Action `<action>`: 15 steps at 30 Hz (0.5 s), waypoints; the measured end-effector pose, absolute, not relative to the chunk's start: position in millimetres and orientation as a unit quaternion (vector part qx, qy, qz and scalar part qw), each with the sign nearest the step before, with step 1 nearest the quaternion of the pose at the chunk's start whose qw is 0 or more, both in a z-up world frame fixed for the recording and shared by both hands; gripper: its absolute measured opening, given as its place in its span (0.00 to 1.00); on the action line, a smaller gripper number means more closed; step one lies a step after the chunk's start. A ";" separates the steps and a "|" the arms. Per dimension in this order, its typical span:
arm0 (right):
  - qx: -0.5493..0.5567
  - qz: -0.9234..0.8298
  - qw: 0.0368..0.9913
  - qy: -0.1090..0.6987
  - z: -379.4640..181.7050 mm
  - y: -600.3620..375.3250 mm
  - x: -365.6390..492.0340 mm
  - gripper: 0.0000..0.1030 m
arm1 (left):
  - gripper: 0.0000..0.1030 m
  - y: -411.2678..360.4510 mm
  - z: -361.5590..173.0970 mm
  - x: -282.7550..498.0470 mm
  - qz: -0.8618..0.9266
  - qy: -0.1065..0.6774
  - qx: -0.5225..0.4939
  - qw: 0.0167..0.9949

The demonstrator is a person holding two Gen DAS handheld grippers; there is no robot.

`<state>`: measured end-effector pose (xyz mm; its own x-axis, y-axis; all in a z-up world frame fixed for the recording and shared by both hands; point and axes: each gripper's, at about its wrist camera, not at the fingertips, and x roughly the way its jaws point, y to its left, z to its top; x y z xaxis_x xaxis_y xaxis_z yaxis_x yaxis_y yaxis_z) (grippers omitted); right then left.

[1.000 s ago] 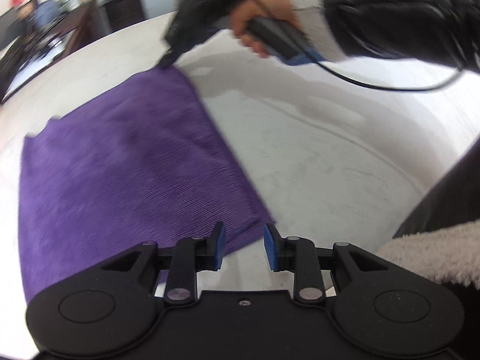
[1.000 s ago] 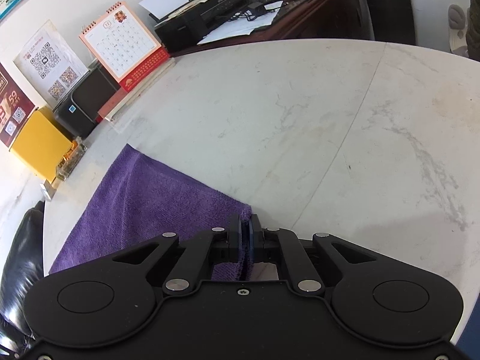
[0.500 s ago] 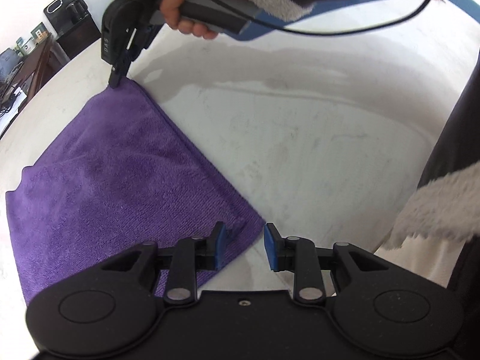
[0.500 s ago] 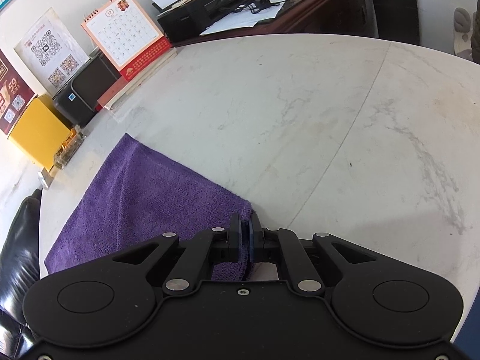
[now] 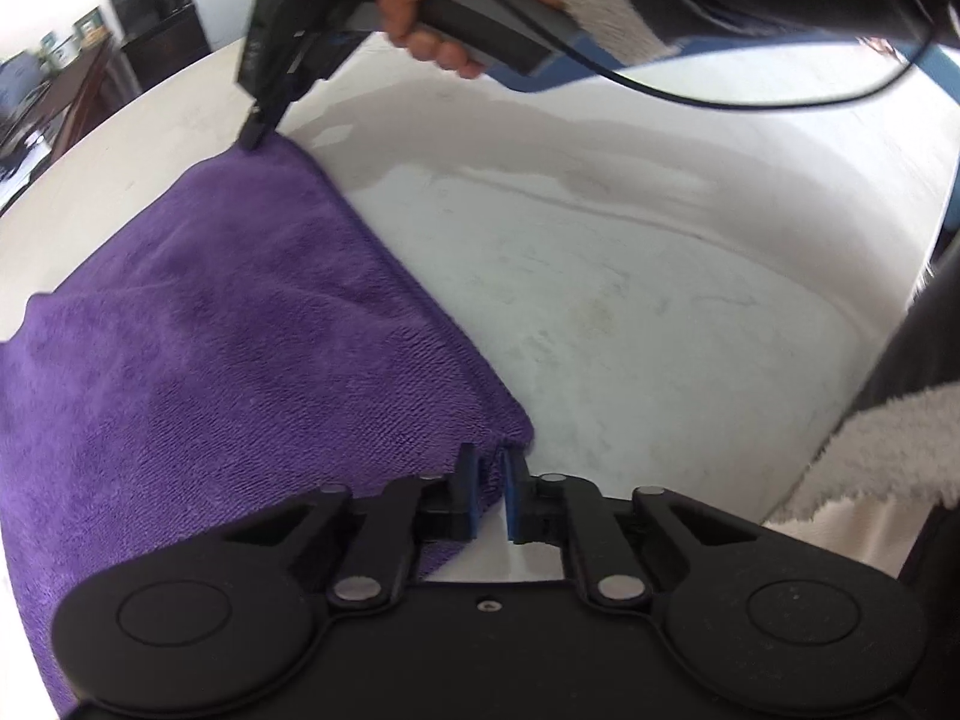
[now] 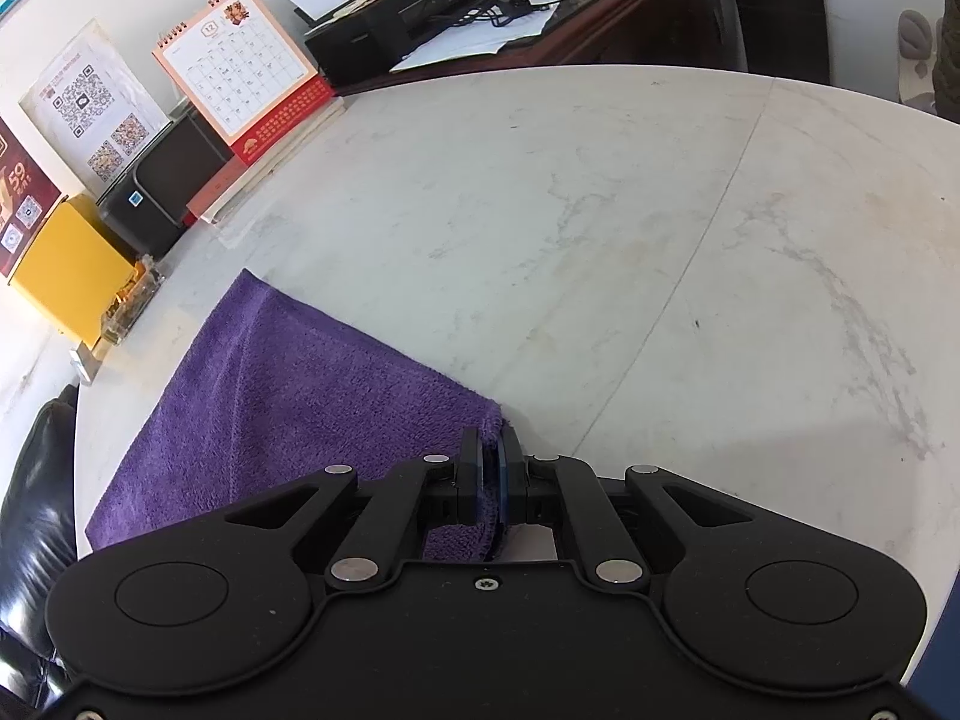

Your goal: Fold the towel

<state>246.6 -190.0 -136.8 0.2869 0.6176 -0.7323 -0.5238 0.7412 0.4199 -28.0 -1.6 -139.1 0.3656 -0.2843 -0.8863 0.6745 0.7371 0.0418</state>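
From the left wrist view: the desk (image 5: pixel 630 312) is a pale, marble-looking slab with faint grey veining, smooth and a bit glossy, curved at its far edge. One purple towel (image 5: pixel 240 360) lies flat on its left part, fluffy microfibre with a stitched hem, roughly rectangular. The left tongs (image 5: pixel 491 474) have just been closing and now pinch the towel's near right corner between their blue pads. At the towel's far corner, the right tongs (image 5: pixel 255 132) are clamped onto the cloth, held by a person's hand (image 5: pixel 438 12) on a grey handle with a black cable trailing off. Fuzzy cream cuffs show on both sleeves. Far left there's a dark wooden cabinet with a black appliance on it, all blurry.

Right wrist view: same desk (image 6: pixel 600 240), with a straight seam running across the stone. The towel (image 6: pixel 288 414) sits near left, its corner bunched up between the right tongs (image 6: pixel 489 462), which are closed on it. Along the far left edge I count one desk calendar (image 6: pixel 240 72) with a red base, one small black printer box (image 6: pixel 162 186), one yellow box (image 6: pixel 66 264) and a QR code sheet (image 6: pixel 90 102). Further back a black printer (image 6: pixel 408 6) sits on a dark wooden counter with loose papers. A black leather seat (image 6: pixel 36 510) shows at the near left.
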 end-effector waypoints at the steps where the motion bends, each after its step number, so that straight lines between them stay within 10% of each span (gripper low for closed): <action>1: 0.049 0.355 0.801 0.479 -136.9 -190.3 246.7 0.04 | 0.06 0.3 -138.2 -27.0 -0.298 0.476 0.199 0.803; 15: 0.061 0.360 0.801 0.474 -125.5 -171.9 250.7 0.04 | 0.06 55.0 -116.4 -5.1 -0.224 0.467 0.057 0.854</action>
